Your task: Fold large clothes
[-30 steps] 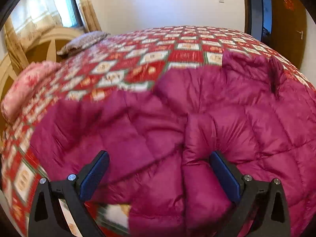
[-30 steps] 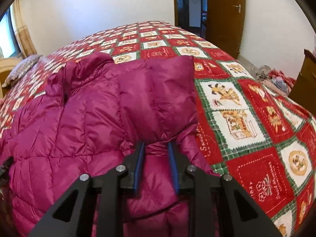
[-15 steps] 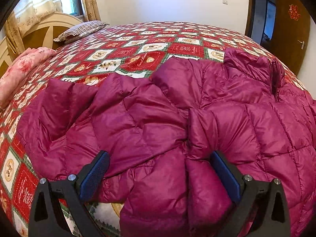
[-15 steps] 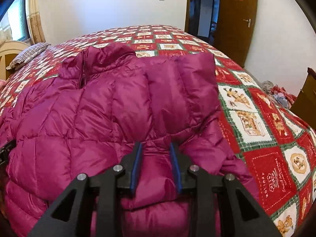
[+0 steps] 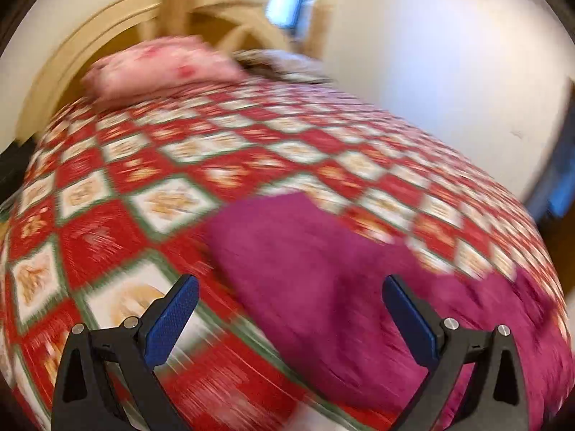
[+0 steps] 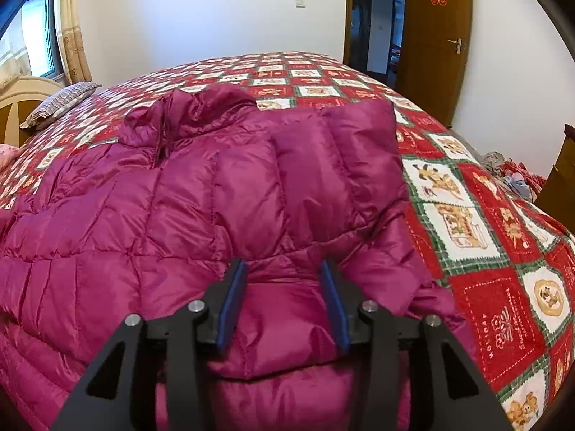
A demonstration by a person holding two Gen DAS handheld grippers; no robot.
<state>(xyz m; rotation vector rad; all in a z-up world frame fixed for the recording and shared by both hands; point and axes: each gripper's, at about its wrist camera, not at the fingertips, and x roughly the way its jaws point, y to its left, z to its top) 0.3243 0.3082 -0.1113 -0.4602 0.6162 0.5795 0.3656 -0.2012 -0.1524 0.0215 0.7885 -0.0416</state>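
Note:
A magenta quilted down jacket (image 6: 179, 215) lies spread on the bed, collar toward the far side, with its right sleeve (image 6: 341, 158) folded over the body. My right gripper (image 6: 282, 264) hovers low over the near end of that sleeve. Its jaws are opening, and puffy fabric lies between the blue pads without being pinched. In the blurred left wrist view, one end of the jacket (image 5: 323, 269) lies on the quilt. My left gripper (image 5: 289, 282) stands wide open above it and holds nothing.
A red, white and green patchwork quilt (image 6: 467, 222) covers the bed. A striped pillow (image 6: 61, 102) and a pink pillow (image 5: 161, 64) lie by the cream headboard (image 5: 90, 46). A wooden door (image 6: 435, 36) and a clothes pile (image 6: 510, 172) on the floor are at the right.
The left gripper swung quickly to the left and rolled, so it now sees the headboard and only the jacket's end. The right gripper's jaws spread apart and released the sleeve fold.

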